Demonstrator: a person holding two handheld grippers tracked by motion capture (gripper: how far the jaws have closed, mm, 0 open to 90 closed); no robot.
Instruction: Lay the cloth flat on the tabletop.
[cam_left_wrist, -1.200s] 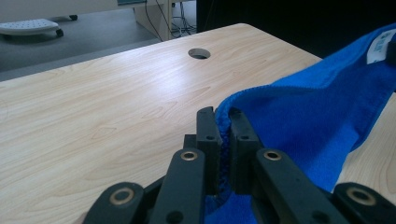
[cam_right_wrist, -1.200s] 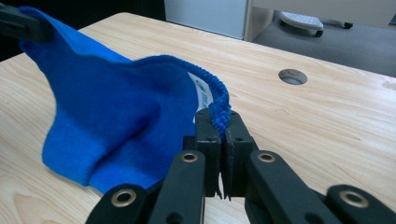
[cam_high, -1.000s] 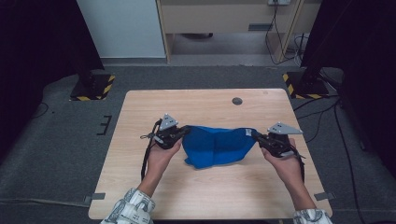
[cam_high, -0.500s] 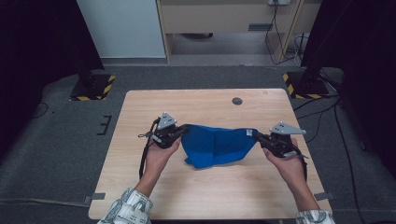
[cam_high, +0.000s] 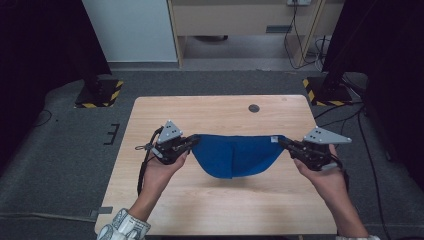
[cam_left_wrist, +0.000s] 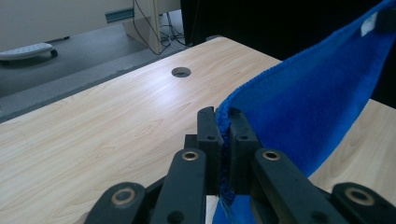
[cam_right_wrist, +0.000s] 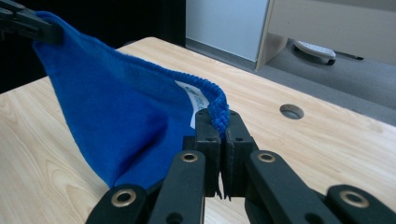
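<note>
Above the worktop my left claw and right claw each clamp a cloth corner; its white tag reads clearest by the right claw.

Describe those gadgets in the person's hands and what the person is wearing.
Each claw, the left claw and the right claw, is a black hand-held tool with two flat black jaws on linked arms joined by brass-ringed pivots. A grey three-cornered plate sits on top of each, and a black cable loops from the left one. A light patterned sleeve shows at the left forearm.
</note>
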